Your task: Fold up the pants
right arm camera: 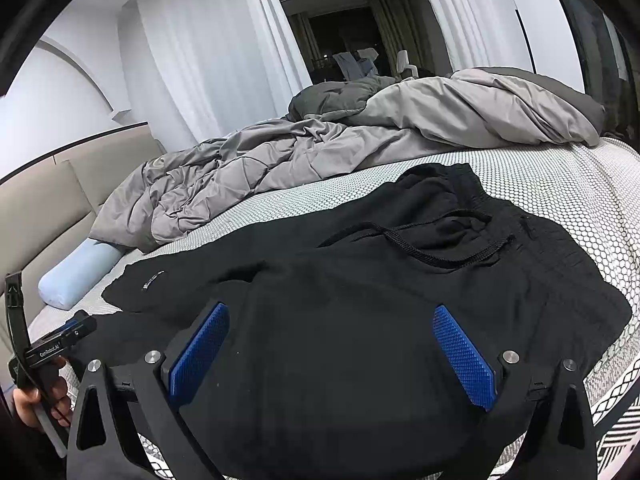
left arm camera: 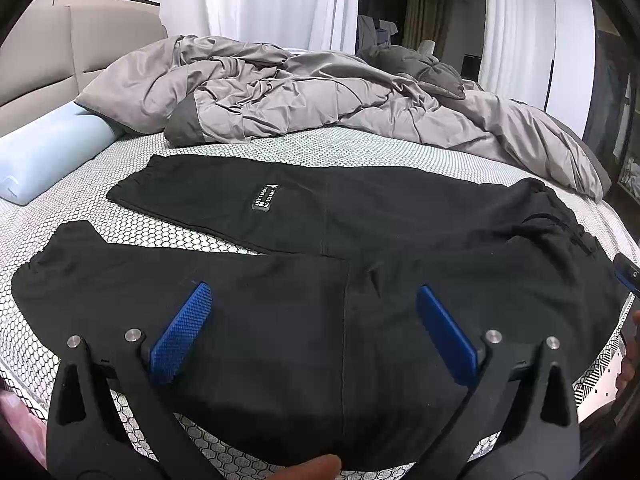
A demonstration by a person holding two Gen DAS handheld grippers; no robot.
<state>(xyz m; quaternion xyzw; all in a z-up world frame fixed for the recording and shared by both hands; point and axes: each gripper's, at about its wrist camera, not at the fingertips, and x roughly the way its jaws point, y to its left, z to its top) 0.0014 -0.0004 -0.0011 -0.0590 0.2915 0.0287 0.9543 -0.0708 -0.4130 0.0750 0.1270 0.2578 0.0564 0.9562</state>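
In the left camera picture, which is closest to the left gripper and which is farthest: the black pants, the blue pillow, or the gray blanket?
From the left gripper:
1. Black pants, spread right under its open fingers.
2. Blue pillow, far left by the headboard.
3. Gray blanket, bunched across the back of the bed.

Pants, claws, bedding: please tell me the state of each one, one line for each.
black pants: spread flat on the mattress, legs apart, not folded yet
drawstring: loose, lying on the waist
left claw: open, over the near leg, holding nothing
right claw: open, over the pants, holding nothing
grey duvet: crumpled at the far side
blue pillow: lying by the headboard
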